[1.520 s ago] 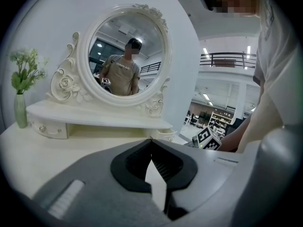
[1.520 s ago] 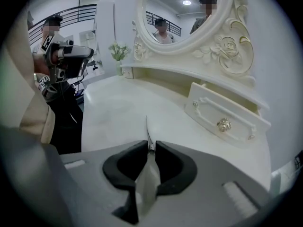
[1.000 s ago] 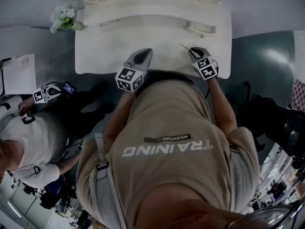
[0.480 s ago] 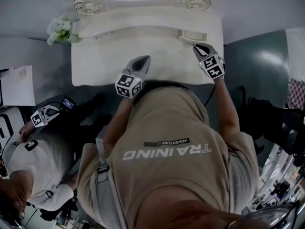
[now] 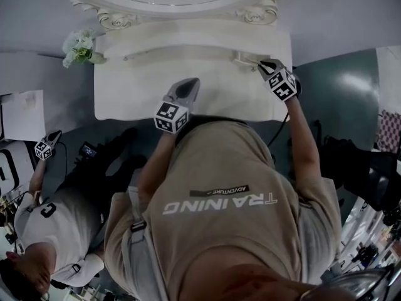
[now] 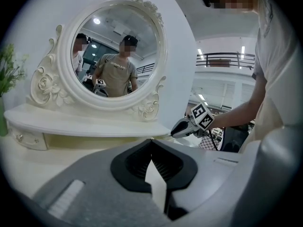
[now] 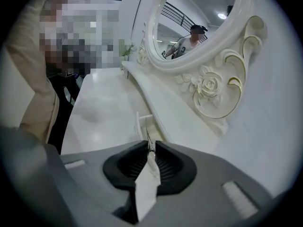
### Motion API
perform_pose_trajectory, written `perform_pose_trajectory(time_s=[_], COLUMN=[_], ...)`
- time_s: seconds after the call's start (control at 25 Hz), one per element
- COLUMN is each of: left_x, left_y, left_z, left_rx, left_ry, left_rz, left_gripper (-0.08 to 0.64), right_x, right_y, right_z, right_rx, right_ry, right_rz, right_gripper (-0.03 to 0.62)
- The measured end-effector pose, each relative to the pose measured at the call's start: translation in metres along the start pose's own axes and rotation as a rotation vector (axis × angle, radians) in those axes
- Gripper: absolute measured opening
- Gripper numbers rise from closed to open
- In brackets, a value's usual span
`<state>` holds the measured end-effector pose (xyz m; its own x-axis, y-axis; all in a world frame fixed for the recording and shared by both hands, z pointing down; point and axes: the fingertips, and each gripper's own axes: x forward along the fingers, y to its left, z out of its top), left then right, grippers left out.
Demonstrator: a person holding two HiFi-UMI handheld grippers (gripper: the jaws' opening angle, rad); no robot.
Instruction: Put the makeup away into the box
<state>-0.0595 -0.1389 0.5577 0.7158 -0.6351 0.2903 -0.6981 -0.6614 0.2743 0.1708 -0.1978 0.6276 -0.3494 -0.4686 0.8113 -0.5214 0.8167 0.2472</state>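
White vanity table (image 5: 138,86) with a glossy top, pushed against a pale wall, and a big oval mirror (image 6: 118,51) in a carved rose frame sitting on a raised shelf (image 6: 71,122). The floor is grey with a teal patch off to the right. There's a little bunch of pale flowers (image 5: 78,42) at the table's left corner.

The right claw (image 5: 266,64) is pinching a thin makeup stick (image 7: 149,144), really skinny, can't tell what kind. It's up at the back right of the table, right over the small white box (image 5: 245,58) that sits against the shelf, and the stick's tip points at the box's near edge.

The left claw (image 5: 193,83) is above the front middle of the table, its tips pressed together with nothing in them.

Only readable text is on the beige shirt (image 5: 219,202): "TRAINING", with a smaller "ADVENTURE" patch above it. A second person (image 5: 50,231) in white is at the lower left.
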Motion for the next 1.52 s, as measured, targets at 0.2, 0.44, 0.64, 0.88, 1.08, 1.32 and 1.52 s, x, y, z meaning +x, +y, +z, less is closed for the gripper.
perform_pose_trajectory(time_s=[0.2,0.44,0.64,0.88,1.08,1.32,1.52], left_x=[0.007,0.015,0.033,0.054,0.079,0.119,0.145], left_y=[0.008,0.011,0.008,-0.003,-0.017,-0.034,-0.041], left_z=[0.001,-0.003,-0.004,-0.004,-0.008,-0.019,-0.026], left_rx=[-0.009,-0.018,-0.011,0.007,0.024,0.054,0.081], left_ry=[0.008,0.028,0.045,0.062,0.081,0.14,0.181], left_rz=[0.028,0.044,0.023,-0.032,-0.097,-0.182,-0.235], left_gripper=[0.003,0.003,0.003,0.003,0.003,0.003,0.003], right_x=[0.017,0.03,0.029,0.018,0.005,-0.016,-0.021], right_y=[-0.008,-0.011,-0.014,-0.013,-0.023,-0.03,-0.027], right_z=[-0.002,-0.001,0.002,0.004,-0.001,-0.034,-0.063], right_rx=[-0.043,-0.071,-0.036,-0.01,0.079,0.26,0.315], right_ry=[0.034,0.043,-0.004,-0.045,-0.109,-0.162,-0.13], right_rz=[0.052,0.102,0.102,0.068,-0.023,-0.124,-0.17], right_gripper=[0.054,0.054,0.09,0.09,0.086,0.047,0.005])
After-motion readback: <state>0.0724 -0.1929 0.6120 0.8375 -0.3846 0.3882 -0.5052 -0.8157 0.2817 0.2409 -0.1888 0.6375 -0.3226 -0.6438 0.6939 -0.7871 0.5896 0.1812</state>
